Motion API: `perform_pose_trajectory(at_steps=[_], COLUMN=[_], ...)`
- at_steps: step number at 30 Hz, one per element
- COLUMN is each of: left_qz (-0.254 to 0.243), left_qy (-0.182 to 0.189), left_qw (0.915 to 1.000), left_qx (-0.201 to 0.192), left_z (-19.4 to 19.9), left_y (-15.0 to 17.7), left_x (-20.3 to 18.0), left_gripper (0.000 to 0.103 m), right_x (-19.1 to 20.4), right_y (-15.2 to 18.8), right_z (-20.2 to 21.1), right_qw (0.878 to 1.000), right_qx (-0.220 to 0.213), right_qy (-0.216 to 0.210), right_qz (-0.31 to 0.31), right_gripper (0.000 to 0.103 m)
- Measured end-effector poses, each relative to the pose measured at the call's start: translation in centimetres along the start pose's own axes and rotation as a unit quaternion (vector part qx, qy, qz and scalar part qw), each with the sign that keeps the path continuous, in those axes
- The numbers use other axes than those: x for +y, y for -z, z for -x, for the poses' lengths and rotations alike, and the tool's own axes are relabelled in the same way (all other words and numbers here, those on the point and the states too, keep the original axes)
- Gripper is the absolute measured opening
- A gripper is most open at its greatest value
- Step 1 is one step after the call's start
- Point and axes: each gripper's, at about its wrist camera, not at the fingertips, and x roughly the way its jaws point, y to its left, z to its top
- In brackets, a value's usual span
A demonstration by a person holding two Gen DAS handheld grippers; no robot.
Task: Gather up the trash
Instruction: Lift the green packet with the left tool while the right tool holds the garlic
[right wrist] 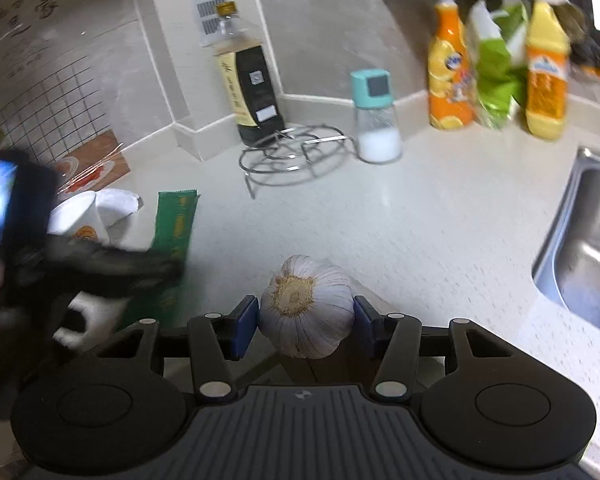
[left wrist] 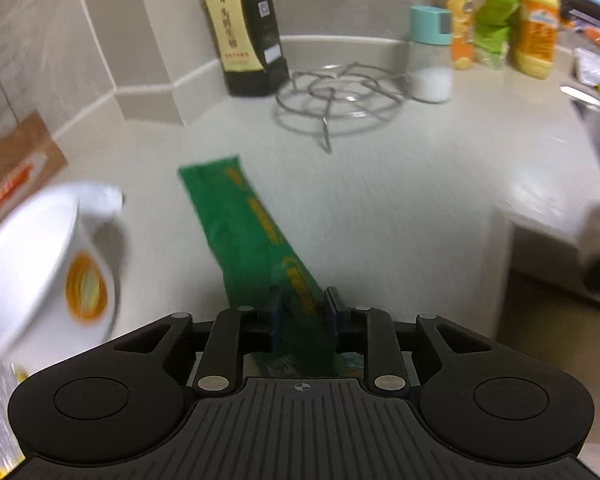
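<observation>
A long green wrapper (left wrist: 244, 224) runs up and away from between the jaws of my left gripper (left wrist: 303, 308), over the pale counter. The jaws stand a little apart, with the wrapper loose in the gap. A white paper cup (left wrist: 40, 264) with an orange logo lies tipped at the left, a crumpled white tissue (left wrist: 104, 196) at its rim. My right gripper (right wrist: 306, 316) is shut on a whole garlic bulb (right wrist: 306, 304), root end up, held above the counter. The right wrist view shows the left gripper (right wrist: 100, 264) as a dark blur over the green wrapper (right wrist: 176, 220) and the cup (right wrist: 76, 216).
A dark sauce bottle (right wrist: 252, 88), a wire trivet (right wrist: 292, 152) and a teal-capped salt shaker (right wrist: 376, 116) stand at the back. Orange and yellow bottles (right wrist: 448, 76) with a green bag are at the back right. A steel sink (right wrist: 584, 240) opens on the right. A brown board (left wrist: 16, 164) leans at the left.
</observation>
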Motion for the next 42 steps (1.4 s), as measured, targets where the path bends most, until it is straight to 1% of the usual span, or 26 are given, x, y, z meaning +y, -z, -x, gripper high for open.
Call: perform_pose_trajectory(at_steps=[2, 3, 6, 7, 8, 10, 12, 14, 16, 17, 19, 21, 24, 25, 27, 28, 30, 32, 35, 37, 39, 40, 41, 42], left_qz=[0.019, 0.029, 0.059, 0.069, 0.078, 0.082, 0.076, 0.063, 0.047, 0.042, 0.036, 0.028, 0.033, 0.035, 0.046, 0.053, 0.056, 0.061, 0.069, 0.074, 0.078, 0.08, 0.082, 0.086], left_qy=[0.025, 0.035, 0.049, 0.052, 0.052, 0.038, 0.022, 0.014, 0.006, 0.01, 0.027, 0.04, 0.065, 0.072, 0.076, 0.075, 0.052, 0.031, 0.017, 0.021, 0.031, 0.036, 0.042, 0.05], left_qw=[0.9995, 0.9989, 0.9969, 0.9962, 0.9956, 0.9953, 0.9961, 0.9975, 0.9989, 0.9989, 0.9988, 0.9986, 0.9971, 0.9966, 0.9958, 0.9957, 0.9971, 0.9976, 0.9971, 0.9968, 0.9963, 0.996, 0.9956, 0.9949], left_qx=[0.008, 0.013, 0.018, 0.011, -0.004, -0.033, -0.041, -0.028, 0.005, 0.019, 0.019, 0.019, 0.02, 0.022, 0.021, 0.015, 0.002, 0.012, 0.027, 0.021, 0.017, 0.016, 0.016, 0.017], left_z=[1.6, 2.3, 4.1, 4.6, 4.9, 5.1, 4.3, 2.7, 1.0, 0.2, 0.0, -0.2, -0.5, -0.4, -0.3, 0.0, 0.1, -0.5, -1.4, -1.5, -1.5, -1.4, -1.2, -1.1], left_y=[1.8, 2.7, 4.2, 4.3, 3.9, 2.6, 1.1, 0.2, -0.1, 0.0, 0.0, 0.0, -0.1, -0.1, -0.3, -0.4, -0.6, -0.9, -1.0, -1.0, -1.0, -0.9, -0.9, -0.9], left_x=[0.8, 1.3, 2.7, 3.1, 3.5, 3.7, 3.4, 2.9, 2.4, 2.2, 1.7, 1.4, 1.7, 1.8, 2.2, 2.4, 2.7, 2.9, 3.4, 3.7, 4.1, 4.3, 4.5, 4.7], left_gripper=[0.027, 0.031, 0.031, 0.03, 0.03, 0.03, 0.03, 0.031, 0.032, 0.033, 0.047, 0.054, 0.066, 0.068, 0.067, 0.065, 0.064, 0.064, 0.065, 0.065, 0.063, 0.052, 0.046, 0.036], right_x=[-0.3, -0.2, 0.0, 0.1, 0.1, 0.2, 0.3, 0.5, 0.7, 0.8, 0.9, 0.7, 0.6, 0.6, 0.7, 0.7, 0.8, 0.9, 1.2, 1.4, 1.6, 1.8, 2.0, 2.3], right_y=[0.2, 0.3, 0.4, 0.5, 0.5, 0.5, 0.5, 0.6, 0.7, 0.8, 1.1, 1.3, 1.6, 1.6, 1.7, 1.7, 1.7, 1.8, 2.0, 2.1, 2.2, 2.3, 2.4, 2.4], right_z=[0.3, 0.5, 1.0, 1.1, 1.2, 1.2, 1.0, 0.9, 1.0, 1.1, 1.5, 1.6, 1.6, 1.6, 1.6, 1.6, 1.7, 1.6, 1.5, 1.5, 1.5, 1.5, 1.5, 1.5], right_qw=[1.0, 1.0, 1.0, 0.999, 0.999, 0.999, 0.999, 0.999, 0.998, 0.998, 0.998, 0.998, 0.998, 0.998, 0.998, 0.998, 0.998, 0.998, 0.998, 0.998, 0.998, 0.998, 0.998, 0.998], right_qx=[0.0, -0.001, -0.001, -0.001, -0.001, -0.001, 0.002, 0.005, 0.006, 0.006, 0.005, 0.007, 0.012, 0.014, 0.015, 0.015, 0.014, 0.016, 0.021, 0.024, 0.027, 0.028, 0.03, 0.031], right_qy=[-0.008, -0.013, -0.027, -0.03, -0.034, -0.039, -0.045, -0.049, -0.052, -0.054, -0.055, -0.056, -0.054, -0.053, -0.053, -0.054, -0.055, -0.055, -0.053, -0.052, -0.051, -0.049, -0.047, -0.046], right_qz=[-0.001, 0.001, 0.008, 0.01, 0.01, 0.009, 0.008, 0.011, 0.016, 0.018, 0.021, 0.021, 0.018, 0.017, 0.017, 0.017, 0.021, 0.022, 0.024, 0.025, 0.025, 0.024, 0.022, 0.021], right_gripper=[0.051, 0.051, 0.051, 0.051, 0.051, 0.051, 0.051, 0.051, 0.051, 0.051, 0.051, 0.051, 0.051, 0.051, 0.051, 0.051, 0.051, 0.051, 0.051, 0.051, 0.051, 0.051, 0.051, 0.051])
